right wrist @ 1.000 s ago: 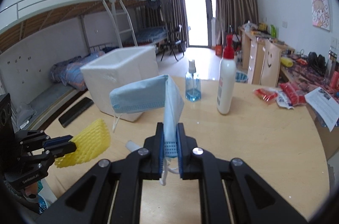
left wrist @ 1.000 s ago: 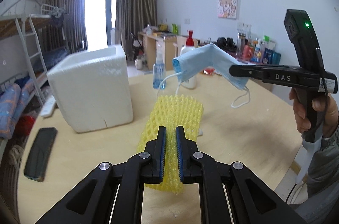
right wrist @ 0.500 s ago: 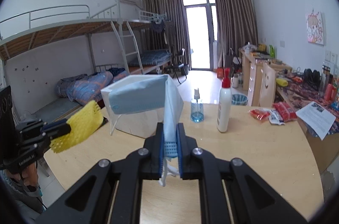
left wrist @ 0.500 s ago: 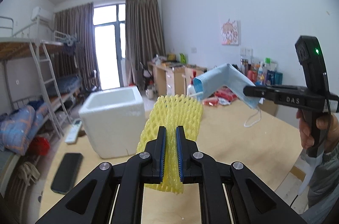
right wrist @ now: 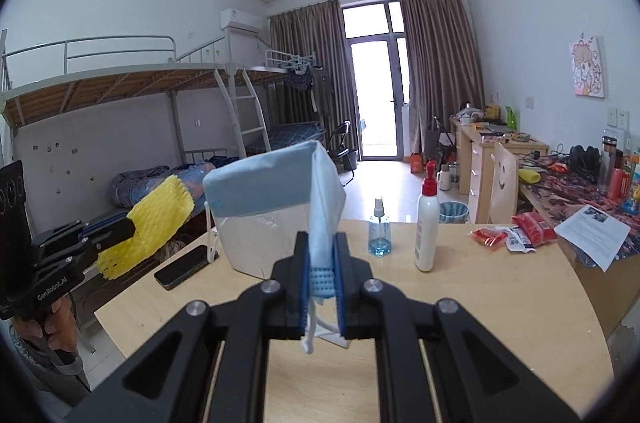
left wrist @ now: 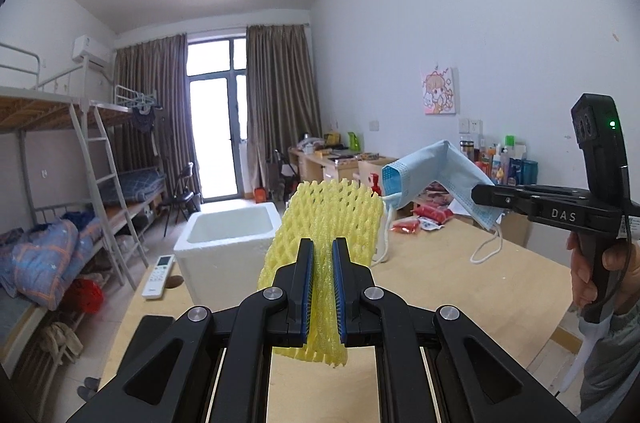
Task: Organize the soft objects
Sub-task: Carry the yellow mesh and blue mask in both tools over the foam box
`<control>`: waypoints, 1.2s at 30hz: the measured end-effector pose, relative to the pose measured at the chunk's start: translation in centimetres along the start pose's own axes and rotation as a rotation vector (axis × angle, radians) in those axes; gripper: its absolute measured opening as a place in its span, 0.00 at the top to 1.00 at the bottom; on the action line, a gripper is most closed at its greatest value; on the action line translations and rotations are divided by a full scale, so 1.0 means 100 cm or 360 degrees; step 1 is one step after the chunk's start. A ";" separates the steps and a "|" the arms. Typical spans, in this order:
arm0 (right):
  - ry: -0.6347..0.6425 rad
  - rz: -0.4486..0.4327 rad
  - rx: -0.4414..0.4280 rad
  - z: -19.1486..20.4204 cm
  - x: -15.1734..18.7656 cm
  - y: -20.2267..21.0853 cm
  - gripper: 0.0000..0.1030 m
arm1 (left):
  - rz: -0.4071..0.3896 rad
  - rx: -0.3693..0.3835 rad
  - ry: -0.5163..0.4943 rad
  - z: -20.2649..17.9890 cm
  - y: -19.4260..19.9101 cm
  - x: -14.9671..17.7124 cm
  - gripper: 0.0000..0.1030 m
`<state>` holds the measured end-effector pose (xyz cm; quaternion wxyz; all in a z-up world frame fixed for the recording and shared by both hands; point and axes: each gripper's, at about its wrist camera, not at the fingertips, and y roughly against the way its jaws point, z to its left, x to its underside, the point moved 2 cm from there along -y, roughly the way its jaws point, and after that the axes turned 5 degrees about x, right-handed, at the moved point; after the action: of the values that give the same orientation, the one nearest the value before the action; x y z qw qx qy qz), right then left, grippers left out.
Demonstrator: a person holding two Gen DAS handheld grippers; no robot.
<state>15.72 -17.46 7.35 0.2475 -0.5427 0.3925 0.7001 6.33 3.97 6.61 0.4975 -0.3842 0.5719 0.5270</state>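
1. Left wrist view: the left gripper (left wrist: 322, 287) is closed tight on the yellow foam net (left wrist: 324, 223), which stands up between its fingers at lower centre of the frame. A second ago the net filled the frame low over the table (left wrist: 460, 283); now both it and the camera are raised and tipped up, with much more ceiling showing. I judge both soft items are being carried up and toward the box rather than set down.

2. Same view, right side: the right gripper (left wrist: 486, 197) is clamped on the blue face mask (left wrist: 432, 167), which is folded over and held in the air, ear loops dangling. It has risen along with the net and remains beside it, not touching.

3. Same view, container: the white foam box (left wrist: 230, 243) sits at centre left, behind the net. Its open top now shows, and the visible part of the inside looks bare; the bottom is hidden.

4. Right wrist view: the mask (right wrist: 276, 183) is pinched by its lower edge at centre frame and hides most of the box (right wrist: 256, 247) behind it, so the contents cannot be told here. At left, the net (right wrist: 148, 223) is in the left gripper (right wrist: 120, 231), higher in the frame than before.

5. Judgement: neither item is in the box yet; both still need lowering over the opening and releasing.
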 end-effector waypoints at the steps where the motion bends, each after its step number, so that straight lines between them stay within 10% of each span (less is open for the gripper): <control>1: 0.0002 -0.0003 -0.0007 0.002 0.000 0.001 0.87 | -0.0004 -0.0008 -0.0002 0.002 -0.001 0.001 0.90; 24: 0.0146 0.0014 -0.0277 0.069 -0.005 -0.043 0.87 | -0.0043 -0.0490 0.0132 0.058 0.021 0.002 0.90; 36: 0.0145 0.0053 -0.0326 0.076 -0.007 -0.063 0.87 | 0.0015 -0.0502 0.0207 0.073 0.002 0.002 0.90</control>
<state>16.49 -7.64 7.05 0.1610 -0.5897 0.3387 0.7152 7.27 11.16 6.86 0.3906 -0.4882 0.5149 0.5865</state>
